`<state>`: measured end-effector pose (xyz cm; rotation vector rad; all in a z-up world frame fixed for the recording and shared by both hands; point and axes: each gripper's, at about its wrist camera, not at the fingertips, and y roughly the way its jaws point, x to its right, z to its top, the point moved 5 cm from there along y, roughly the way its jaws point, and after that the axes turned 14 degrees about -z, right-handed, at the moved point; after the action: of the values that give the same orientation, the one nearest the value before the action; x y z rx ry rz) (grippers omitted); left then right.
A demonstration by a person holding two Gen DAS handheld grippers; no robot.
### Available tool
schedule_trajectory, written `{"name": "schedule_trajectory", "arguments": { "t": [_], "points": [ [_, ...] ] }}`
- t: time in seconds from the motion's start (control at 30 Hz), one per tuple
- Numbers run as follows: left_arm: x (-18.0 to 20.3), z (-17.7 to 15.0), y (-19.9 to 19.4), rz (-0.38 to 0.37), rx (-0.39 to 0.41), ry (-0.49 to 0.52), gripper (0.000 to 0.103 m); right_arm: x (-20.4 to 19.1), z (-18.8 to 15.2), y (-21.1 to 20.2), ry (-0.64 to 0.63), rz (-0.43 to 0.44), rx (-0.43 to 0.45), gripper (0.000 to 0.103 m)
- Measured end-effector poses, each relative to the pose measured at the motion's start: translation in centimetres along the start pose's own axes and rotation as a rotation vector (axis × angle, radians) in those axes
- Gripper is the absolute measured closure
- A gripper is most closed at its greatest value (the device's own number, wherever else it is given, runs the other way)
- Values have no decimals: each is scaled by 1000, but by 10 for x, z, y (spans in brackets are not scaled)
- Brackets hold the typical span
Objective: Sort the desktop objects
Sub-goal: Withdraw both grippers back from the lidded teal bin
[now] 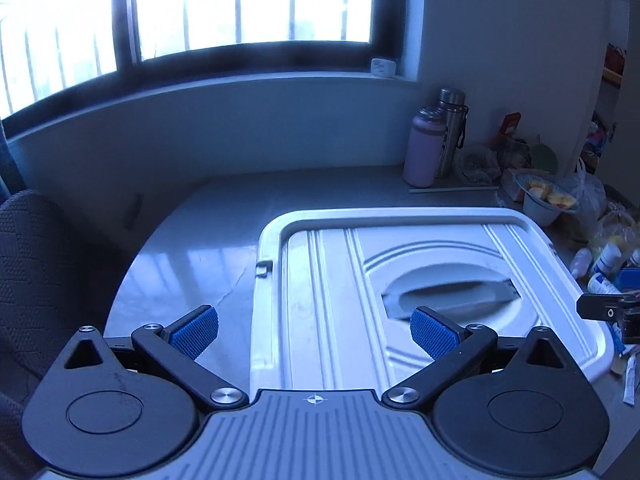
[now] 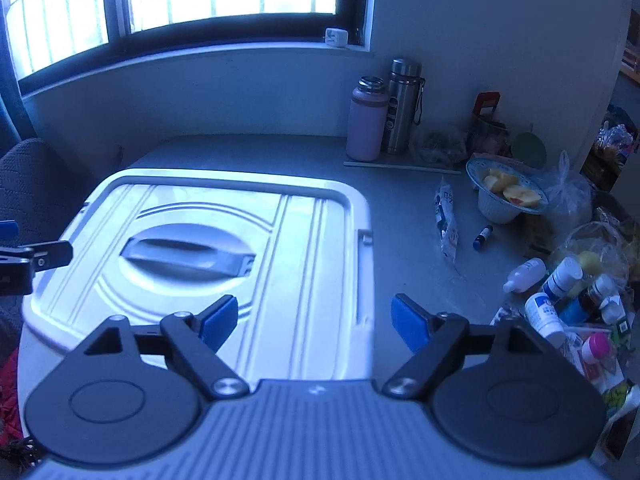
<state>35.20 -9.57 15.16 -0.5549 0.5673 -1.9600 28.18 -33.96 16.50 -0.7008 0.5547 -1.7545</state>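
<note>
A white storage box with a closed lid [image 1: 320,304] and a grey handle [image 1: 452,292] stands on the grey desk; it also shows in the right wrist view [image 2: 304,248]. My left gripper [image 1: 314,330] is open and empty above the lid's left part. My right gripper [image 2: 314,322] is open and empty above the lid's right edge. Small bottles [image 2: 560,280], a blue-capped tube [image 2: 482,237] and a sachet [image 2: 448,220] lie on the desk to the right of the box.
A pink bottle [image 2: 366,120] and a steel flask [image 2: 402,106] stand at the back by the wall. A bowl of fruit [image 2: 506,194], plastic bags [image 2: 568,192] and clutter fill the right side. A dark chair [image 1: 36,280] is at the left.
</note>
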Motion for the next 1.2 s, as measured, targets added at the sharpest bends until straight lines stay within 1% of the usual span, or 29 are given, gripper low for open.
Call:
{"name": "schedule_trajectory", "arguments": {
  "t": [0.07, 0.23, 0.33, 0.43, 0.5, 0.63, 0.8, 0.87, 1.0, 1.07, 1.2],
  "points": [
    [7, -6, -11, -5, 14, 8, 0, -1, -10, -13, 22, -5, 30, 19],
    [20, -32, -35, 14, 52, 8, 0, -3, -34, -43, 66, -14, 116, 17],
    [28, -50, -50, 39, 79, 7, 0, -2, -55, -57, 98, -2, 144, 14],
    [34, -72, -67, 89, 98, 12, 0, -3, -79, -64, 97, 7, 145, 13],
    [38, -88, -75, 91, 108, 12, 0, -5, -97, -67, 82, 9, 137, 13],
    [48, -123, -88, 93, 126, 27, 0, -8, -133, -73, 97, -8, 138, 13],
    [54, -169, -92, 130, 118, 17, 0, -22, -171, -79, 78, -3, 163, 13],
    [57, -187, -93, 126, 119, 29, 0, -30, -186, -84, 69, 11, 178, 13],
    [62, -223, -96, 134, 106, 61, 0, -38, -208, -88, 89, 8, 205, 13],
    [61, -237, -97, 144, 99, 70, 0, -40, -218, -89, 113, 3, 201, 13],
    [58, -255, -100, 150, 104, 56, 0, -40, -234, -88, 145, -9, 204, 13]
  ]
}}
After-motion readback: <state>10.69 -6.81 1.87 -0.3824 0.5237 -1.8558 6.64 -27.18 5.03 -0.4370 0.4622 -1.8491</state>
